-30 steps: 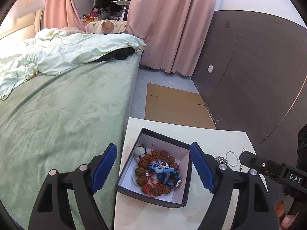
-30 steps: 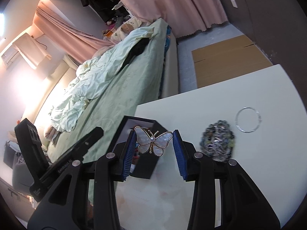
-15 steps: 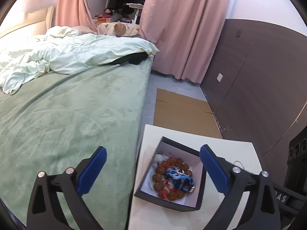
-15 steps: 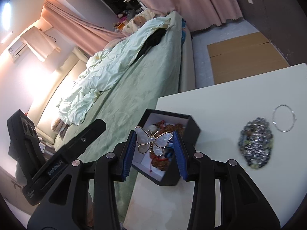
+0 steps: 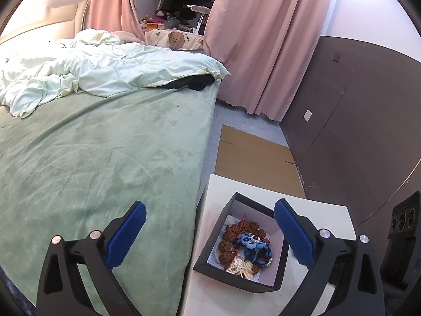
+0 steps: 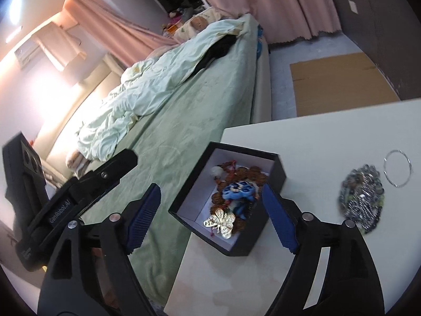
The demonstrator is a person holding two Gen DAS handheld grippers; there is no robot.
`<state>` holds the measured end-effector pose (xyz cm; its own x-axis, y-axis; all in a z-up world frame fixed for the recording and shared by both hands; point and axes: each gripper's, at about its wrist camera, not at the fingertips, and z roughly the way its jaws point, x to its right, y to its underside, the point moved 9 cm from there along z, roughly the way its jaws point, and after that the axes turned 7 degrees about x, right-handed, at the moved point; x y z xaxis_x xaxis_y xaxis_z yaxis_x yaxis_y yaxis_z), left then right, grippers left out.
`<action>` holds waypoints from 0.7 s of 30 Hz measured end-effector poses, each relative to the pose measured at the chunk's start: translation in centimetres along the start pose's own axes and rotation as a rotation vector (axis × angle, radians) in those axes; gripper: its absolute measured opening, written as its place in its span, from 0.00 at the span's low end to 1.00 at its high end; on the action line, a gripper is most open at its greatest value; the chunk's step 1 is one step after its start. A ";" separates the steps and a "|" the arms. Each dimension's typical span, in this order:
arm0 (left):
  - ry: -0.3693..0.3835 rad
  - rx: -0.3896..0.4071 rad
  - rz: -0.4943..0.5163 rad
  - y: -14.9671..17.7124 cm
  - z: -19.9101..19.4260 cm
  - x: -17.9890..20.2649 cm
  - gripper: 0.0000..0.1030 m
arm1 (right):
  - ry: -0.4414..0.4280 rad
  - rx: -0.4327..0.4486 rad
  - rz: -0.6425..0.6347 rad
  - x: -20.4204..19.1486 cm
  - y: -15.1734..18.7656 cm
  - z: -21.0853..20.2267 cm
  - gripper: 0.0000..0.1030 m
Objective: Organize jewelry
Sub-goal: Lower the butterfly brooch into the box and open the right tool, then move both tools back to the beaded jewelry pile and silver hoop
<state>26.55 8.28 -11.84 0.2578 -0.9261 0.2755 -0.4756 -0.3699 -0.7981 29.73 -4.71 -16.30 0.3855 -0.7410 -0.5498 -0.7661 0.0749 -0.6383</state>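
Right claw [image 6: 210,218]: spread wide and empty, hanging above the near half of the black jewelry box [image 6: 276,169]. This spread reads as a release posture, since the butterfly brooch [image 6: 221,222] lies directly below the gap.
Left claw [image 5: 209,234]: spread wide and empty, held above the seam between bed [image 5: 100,163] and white surface [image 5: 326,210]. It grips nothing; judged role is standby, clear of the right claw's work.
Butterfly brooch: inside the box at the 6 o'clock end of the pile, flat on its face, resting partly on the brown bead bracelet [image 6: 252,172] and partly on the white box floor.
Box contents: the blue charm [image 6: 238,189] lies on top of the brown beads at the centre; a small white piece sits at 11 o'clock of it. Items are stacked loosely, not sorted into compartments; the box has a single well.
Remaining items: a dark crystal bead cluster [image 6: 361,197] and a thin silver ring [image 6: 397,168] lie on the surface at 3 o'clock of the box, just beside each other and well apart from it. Judged as still to be boxed.
Right wrist view only: the two loose items, plus the brooch's wing shape and gold edge.
Left wrist view only: the box's far inner wall; here the brooch [image 5: 240,266] is only a pale gold blur at 6 o'clock of the pile.
Box position: near the surface's bed-side edge, within reach of both claws.
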 end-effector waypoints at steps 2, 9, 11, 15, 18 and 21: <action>0.008 -0.002 -0.006 0.0 0.0 0.0 0.92 | 0.020 0.014 0.014 1.1 -0.4 -0.9 0.77; 0.018 -0.005 0.006 0.4 -0.2 0.8 0.92 | 0.096 0.035 0.029 3.7 -1.0 -3.6 0.77; 0.022 -0.003 0.008 0.6 -0.2 1.2 0.92 | 0.127 0.035 0.038 4.6 -1.0 -4.5 0.79; 0.036 -0.003 0.018 1.1 -0.1 2.4 0.92 | 0.159 0.063 0.050 6.0 -1.5 -6.4 0.90; 0.045 -0.008 0.037 1.7 0.1 3.6 0.92 | 0.176 0.077 0.050 6.8 -1.8 -7.7 0.96; 0.056 -0.015 0.050 2.2 0.4 4.5 0.92 | 0.199 0.083 0.064 8.1 -1.9 -8.9 0.96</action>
<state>27.02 3.31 -12.57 0.1864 -0.9459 0.2656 -0.4996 -0.3240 -0.8034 29.71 -16.75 -14.75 0.2224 -0.8492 -0.4789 -0.7376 0.1747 -0.6523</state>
